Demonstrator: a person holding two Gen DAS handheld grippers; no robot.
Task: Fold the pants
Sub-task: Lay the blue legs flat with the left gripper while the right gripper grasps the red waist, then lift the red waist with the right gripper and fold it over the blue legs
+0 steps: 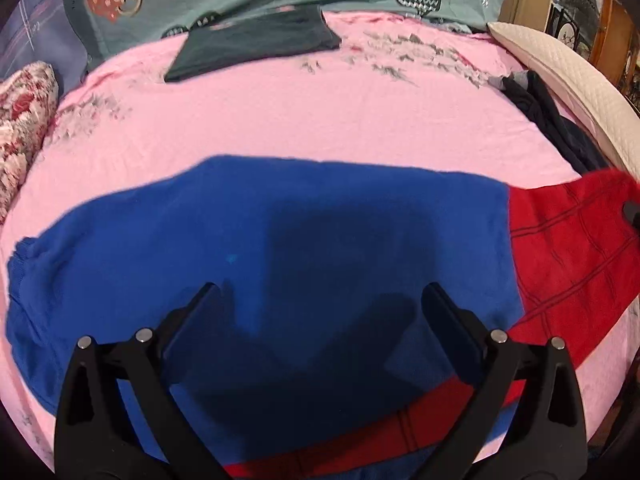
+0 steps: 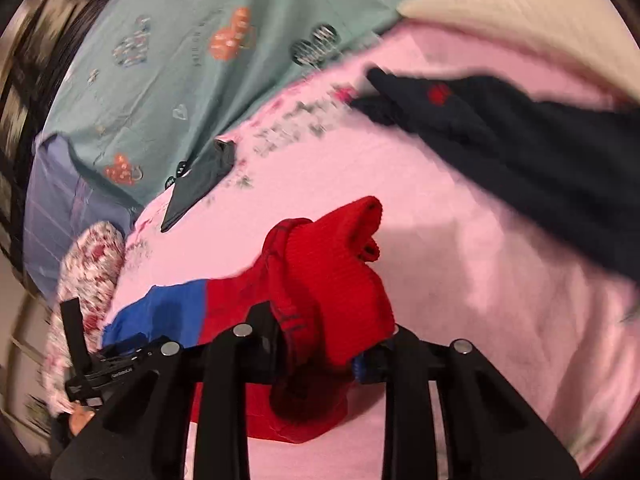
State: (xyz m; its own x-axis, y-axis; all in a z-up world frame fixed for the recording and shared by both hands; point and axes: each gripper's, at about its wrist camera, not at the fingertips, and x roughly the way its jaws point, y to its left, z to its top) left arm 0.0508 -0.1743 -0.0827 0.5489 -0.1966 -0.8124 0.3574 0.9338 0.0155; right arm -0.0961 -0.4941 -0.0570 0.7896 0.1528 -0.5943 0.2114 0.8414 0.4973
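Right gripper clamped on red cuff, left spread wide

Now left gripper hovers over the pants, fingers wide apart, holding nothing. Right gripper has its fingers closed on the red cuffs, bunched fabric standing up between them. Pants lie flat on the pink sheet, blue half, red half. Only the right view shows the ribbed cuff; dark folded garment beyond the pants.
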